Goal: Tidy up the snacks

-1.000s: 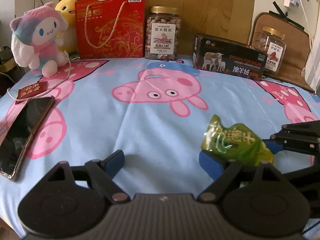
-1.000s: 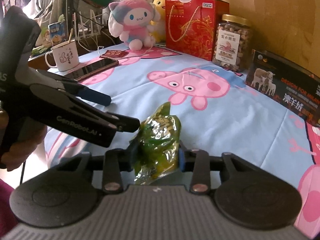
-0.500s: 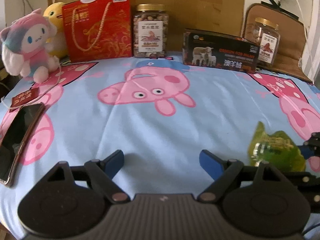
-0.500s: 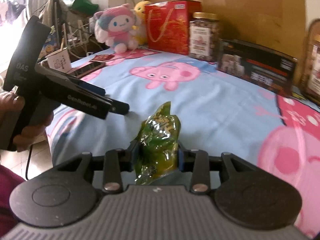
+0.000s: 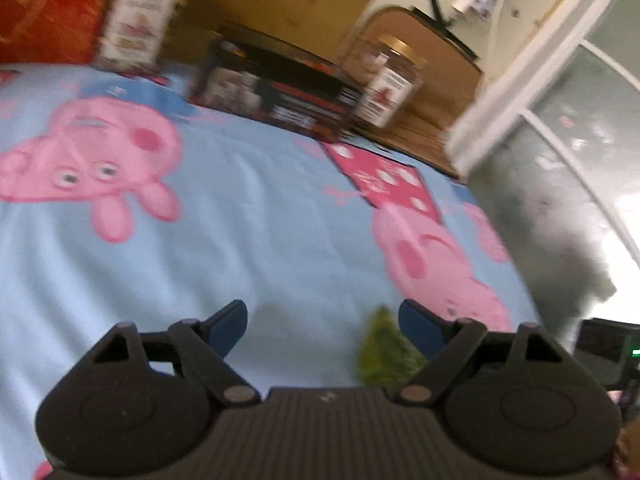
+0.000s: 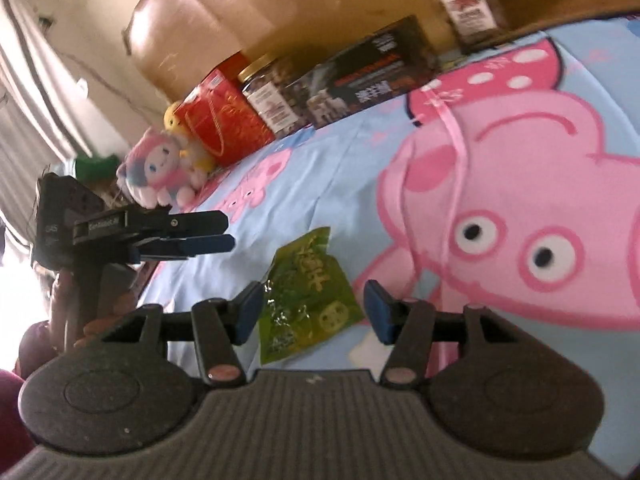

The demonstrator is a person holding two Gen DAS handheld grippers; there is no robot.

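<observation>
Left wrist view, room: the blue pig-print sheet (image 5: 256, 240) lay wide and bare ahead; its far edge met a row of containers, its right edge ran along a glass door (image 5: 560, 152).
Left wrist view, fingers: the left gripper (image 5: 322, 326) had its fingers well apart, nothing clamped.
Left wrist view, task item: the green snack pouch (image 5: 384, 354) showed blurred, low in frame just inside the right finger; contact could not be told.
Left wrist view, change: earlier the pouch lay far right, outside the fingers; the plush toys and phone had left the frame.
Left wrist view, count: two jars, one dark box (image 5: 276, 92), one red box, partly seen.
Right wrist view, room: open sheet lay right of the pouch.
Right wrist view, fingers: the right gripper (image 6: 314, 312) was opening; both pads stood clear of the pouch (image 6: 306, 300), which lay flat on the sheet between them.
Right wrist view, change: earlier the pouch was clamped upright; the view had rolled.
Right wrist view, count: one pouch, two jars, one dark box, one red gift box (image 6: 224, 120), two plush toys.
</observation>
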